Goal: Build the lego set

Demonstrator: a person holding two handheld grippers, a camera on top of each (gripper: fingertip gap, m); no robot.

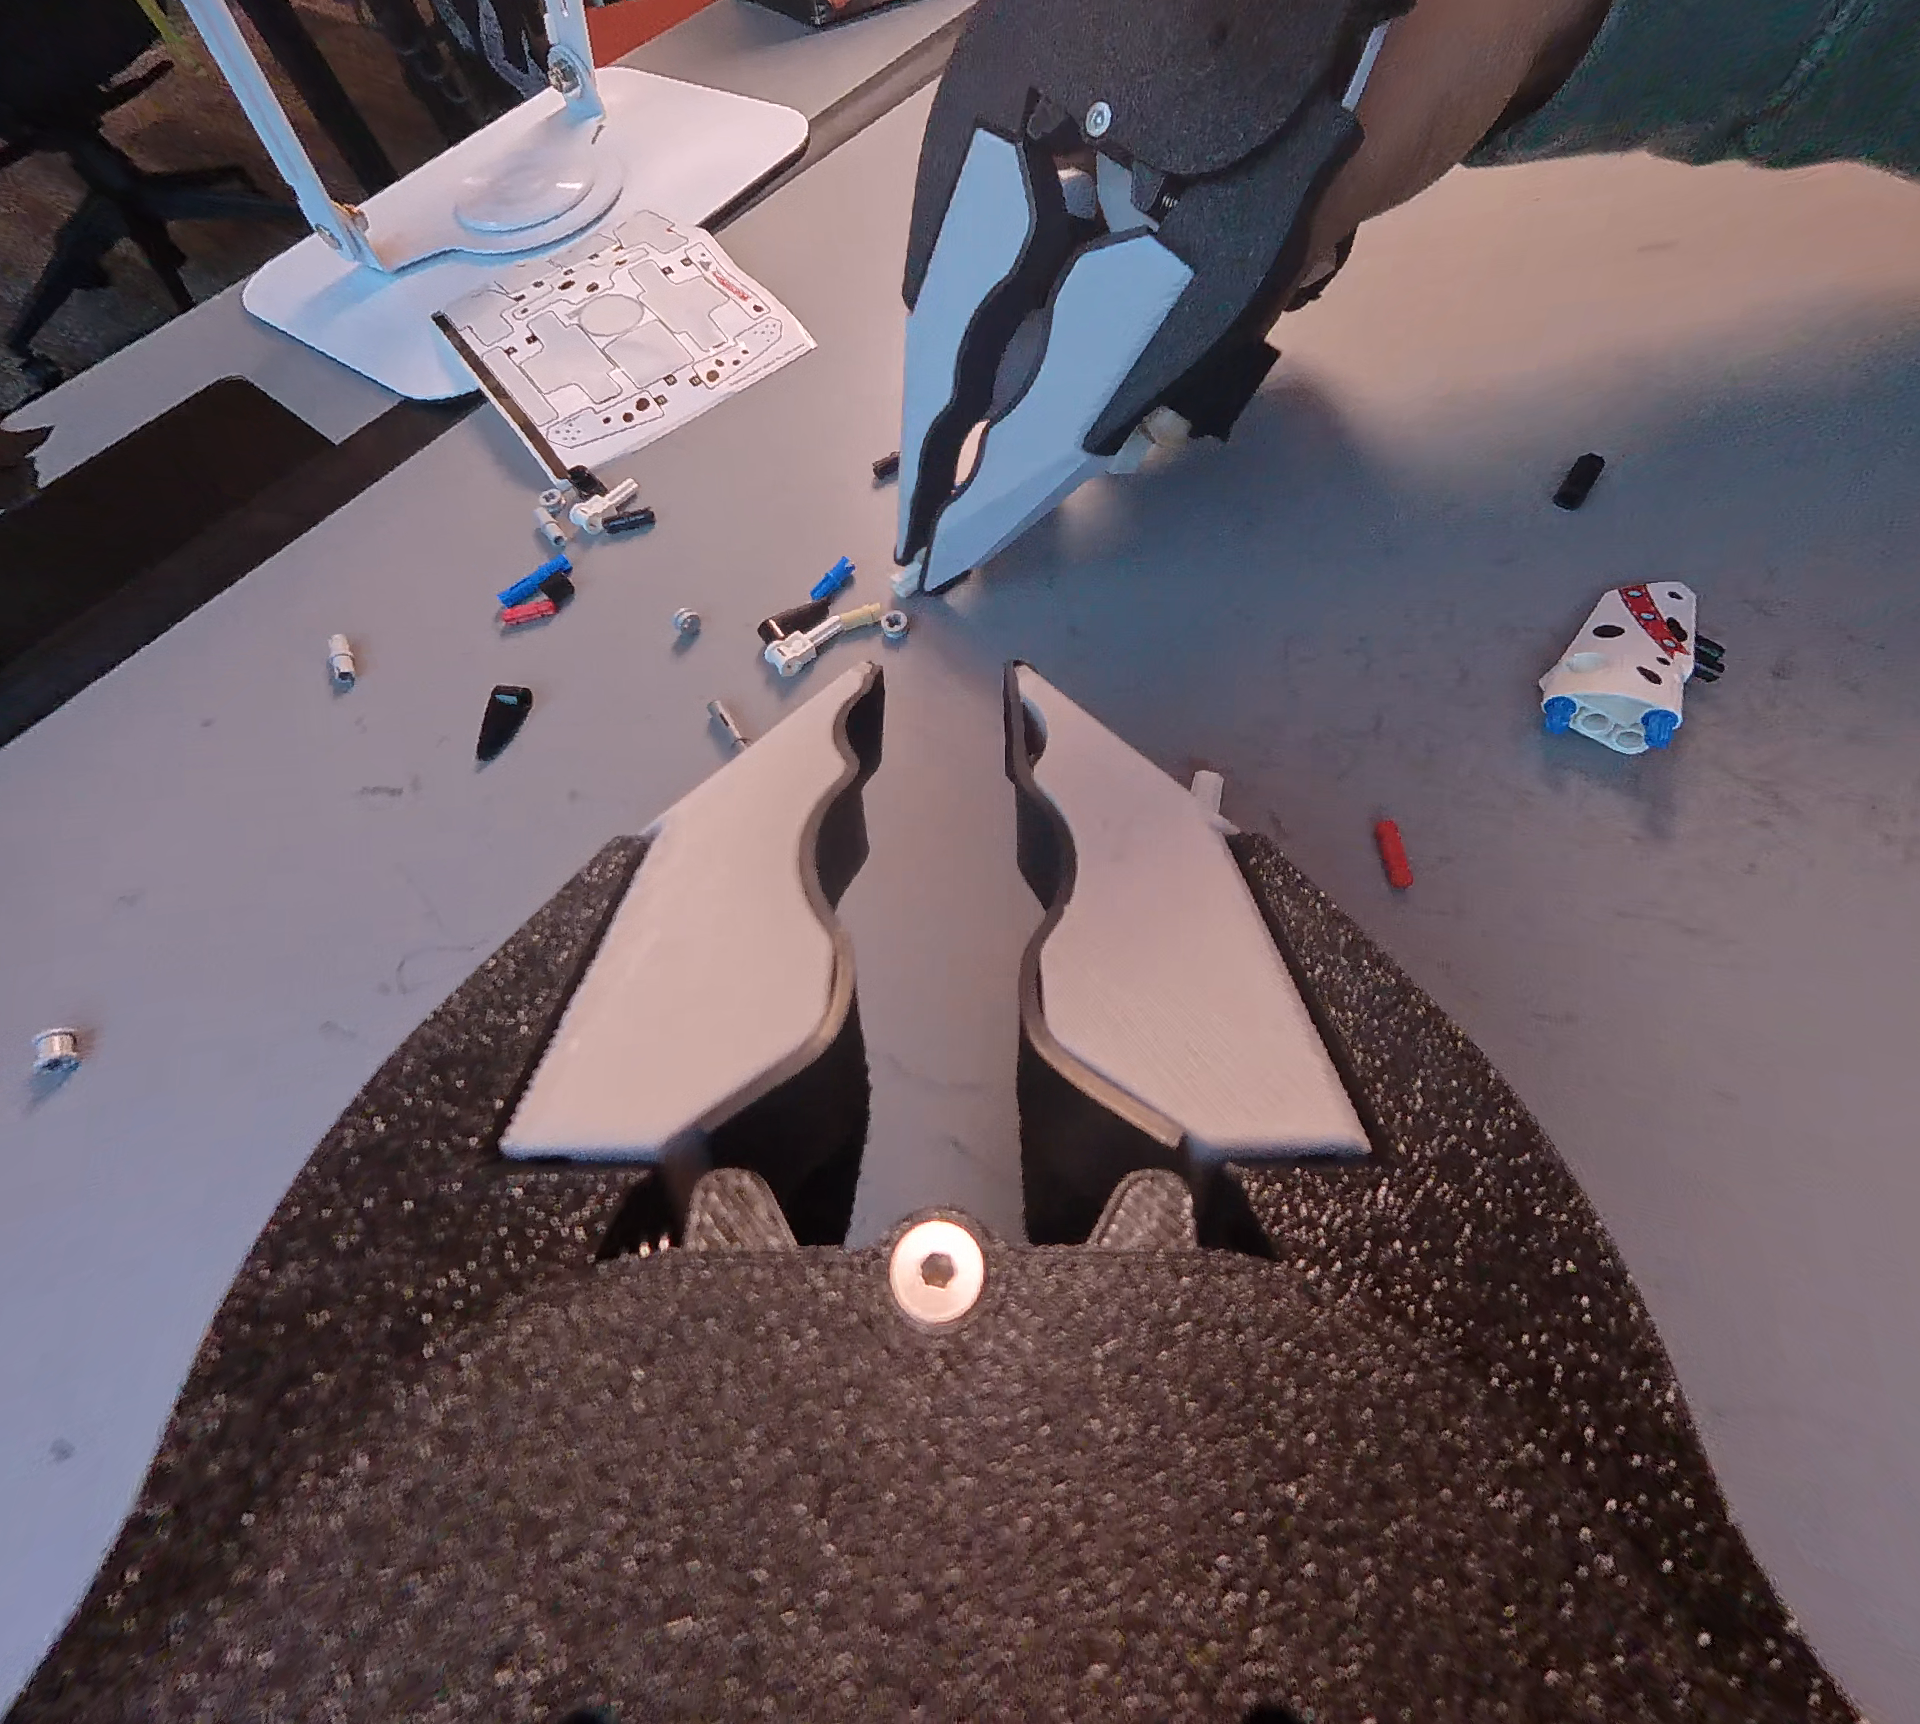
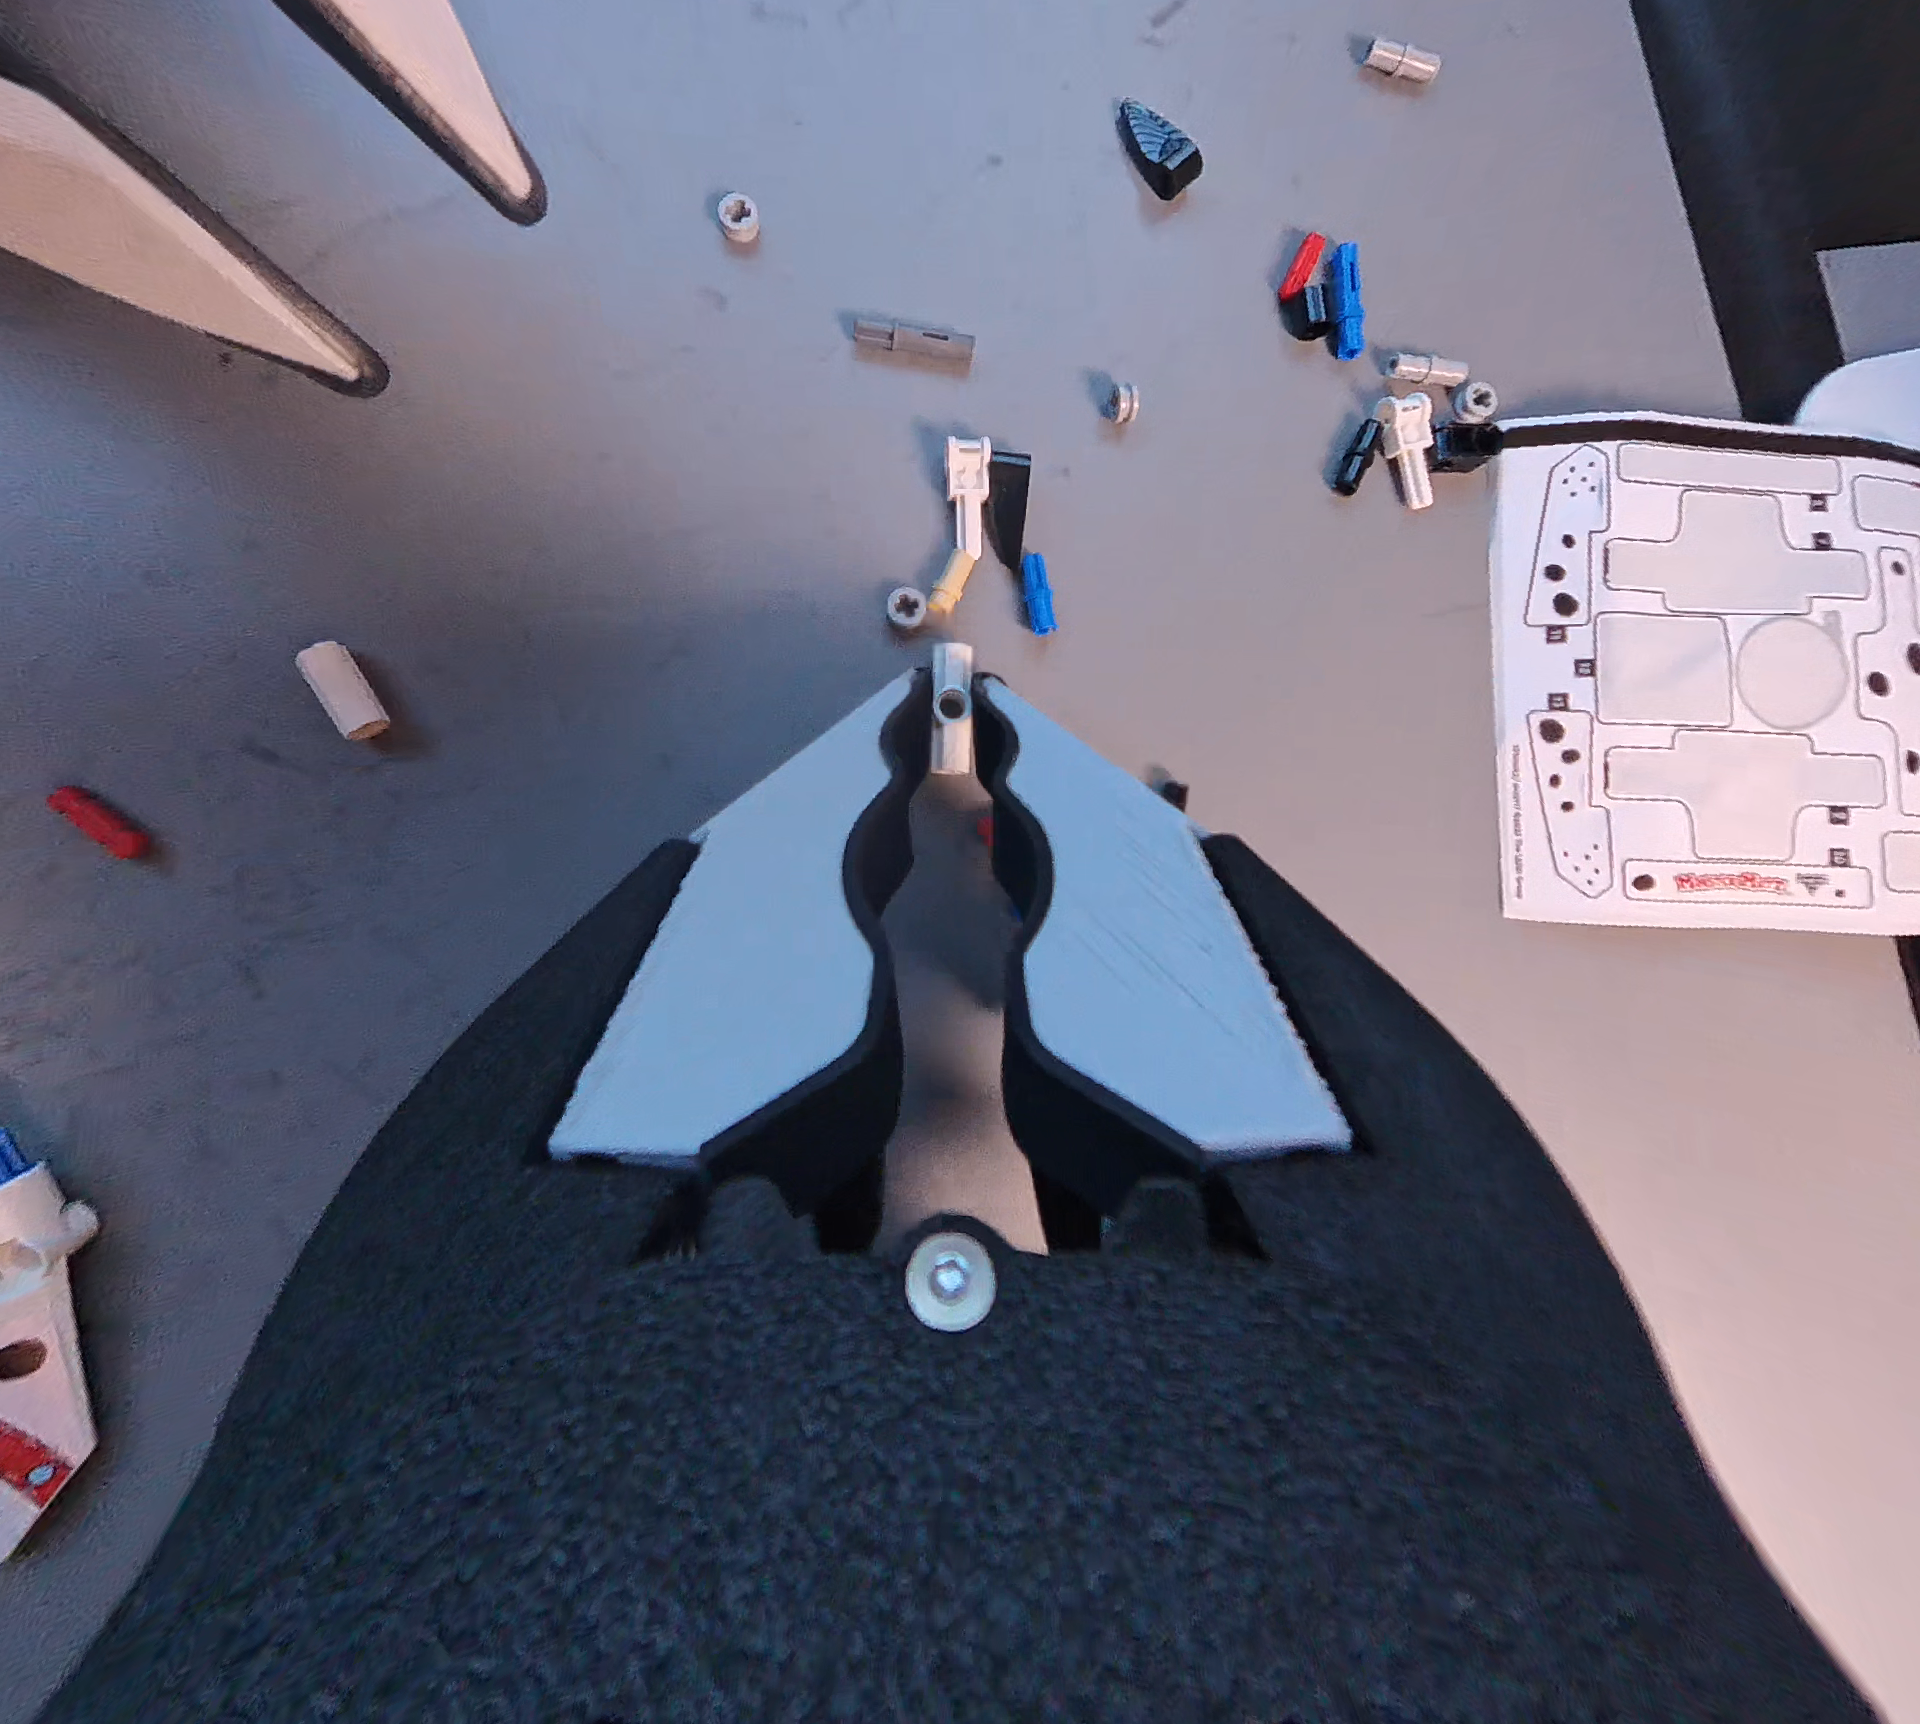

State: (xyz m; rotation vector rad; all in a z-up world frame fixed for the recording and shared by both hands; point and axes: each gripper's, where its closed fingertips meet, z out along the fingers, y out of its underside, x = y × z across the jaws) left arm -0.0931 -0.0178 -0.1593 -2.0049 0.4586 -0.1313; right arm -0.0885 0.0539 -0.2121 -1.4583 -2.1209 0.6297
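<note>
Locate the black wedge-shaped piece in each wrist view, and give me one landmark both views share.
Left wrist view: the black wedge piece lies on the grey table, left of centre, left of the left gripper.
Right wrist view: it lies upper right of centre.
Shared landmark: the sticker sheet, at the table's far edge.

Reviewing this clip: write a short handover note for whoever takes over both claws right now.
Right claw: shut on a small white connector, tips at the table.
Left claw: open, empty, just above the table.
Parts: loose pins and connectors scattered ahead of both claws; spotted white sub-assembly on the left claw's right; sticker sheet by the white stand.
Done: only the sub-assembly is built.
Left: lift the connector, join it, and most of the set.
</note>
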